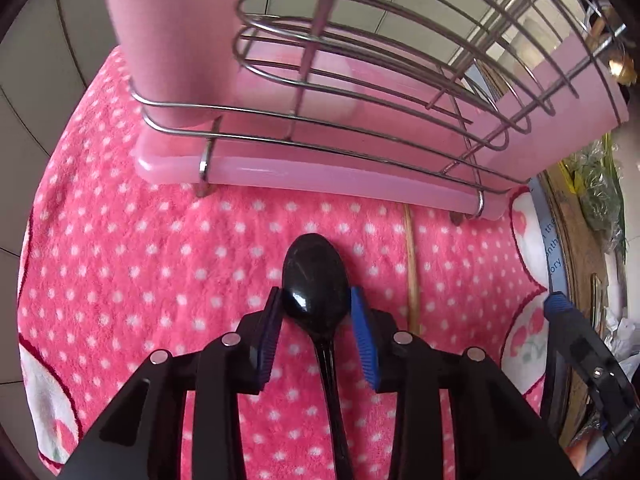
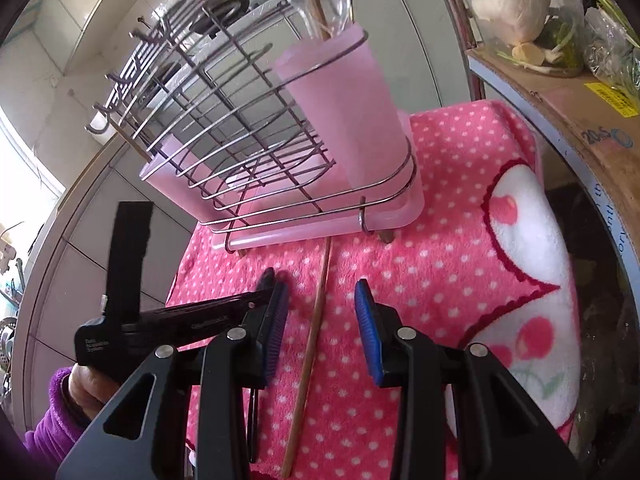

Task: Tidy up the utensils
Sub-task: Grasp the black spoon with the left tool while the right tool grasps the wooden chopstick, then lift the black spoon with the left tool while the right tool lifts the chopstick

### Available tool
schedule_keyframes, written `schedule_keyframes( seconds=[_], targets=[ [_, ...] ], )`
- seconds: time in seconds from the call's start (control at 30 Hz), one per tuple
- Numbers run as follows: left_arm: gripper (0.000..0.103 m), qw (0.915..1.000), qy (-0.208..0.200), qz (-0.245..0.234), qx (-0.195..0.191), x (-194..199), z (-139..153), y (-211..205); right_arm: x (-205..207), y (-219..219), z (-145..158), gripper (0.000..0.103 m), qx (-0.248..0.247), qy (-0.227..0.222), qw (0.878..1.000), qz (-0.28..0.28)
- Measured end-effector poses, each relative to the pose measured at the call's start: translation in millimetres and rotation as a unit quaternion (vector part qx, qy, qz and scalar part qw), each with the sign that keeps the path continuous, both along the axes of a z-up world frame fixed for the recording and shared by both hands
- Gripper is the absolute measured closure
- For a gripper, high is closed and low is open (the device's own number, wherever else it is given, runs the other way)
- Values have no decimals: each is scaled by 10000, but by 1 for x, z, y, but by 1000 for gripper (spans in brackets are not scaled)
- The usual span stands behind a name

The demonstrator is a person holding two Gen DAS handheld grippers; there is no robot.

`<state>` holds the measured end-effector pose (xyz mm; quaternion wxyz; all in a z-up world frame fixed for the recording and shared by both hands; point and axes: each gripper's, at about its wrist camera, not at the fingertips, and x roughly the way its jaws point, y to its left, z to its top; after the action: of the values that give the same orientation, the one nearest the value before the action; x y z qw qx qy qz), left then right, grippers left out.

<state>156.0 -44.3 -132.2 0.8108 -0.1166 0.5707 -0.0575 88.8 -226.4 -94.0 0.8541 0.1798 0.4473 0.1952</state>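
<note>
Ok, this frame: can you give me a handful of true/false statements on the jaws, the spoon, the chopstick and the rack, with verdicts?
1. The left gripper has its jaws around the black spoon's bowl. True.
2. The right gripper is shut on the chopstick. False: open, chopstick lying between the jaws on the towel.
3. The pink cup in the rack is empty. False: it holds utensils.
4. The rack stands on a pink tray. True.
</note>
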Motion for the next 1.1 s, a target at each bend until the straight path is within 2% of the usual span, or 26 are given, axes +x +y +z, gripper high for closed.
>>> schedule_keyframes(
  seconds=[0.17,0.4,0.57,0.63,0.67,0.8,0.93,1.1],
  targets=[
    [70,9984,-119,271,-488,-13,14,35,29,35,-17,68,-229,419,9984,300],
    [70,9969,-559,288,-480,-33,34,62,64,72,-36,68,-1024,665,9922,258],
    [70,9950,-709,305,-638,-46,44,85,76,75,-47,68,-1193,737,9901,32],
    [69,9944,-727,334,-686,-52,47,95,80,77,-51,80,-1228,715,9898,-34],
    [69,9942,-729,357,-711,-52,46,95,81,78,-54,94,-1262,735,9893,-39],
    [69,9928,-798,407,-800,-54,44,93,76,74,-55,96,-1167,726,9905,-67],
    [70,9916,-990,388,-731,-59,52,93,57,58,-45,97,-818,671,9943,-128],
    [70,9875,-1362,412,-675,-70,67,92,29,40,-21,97,-303,240,9990,-214]
  ],
)
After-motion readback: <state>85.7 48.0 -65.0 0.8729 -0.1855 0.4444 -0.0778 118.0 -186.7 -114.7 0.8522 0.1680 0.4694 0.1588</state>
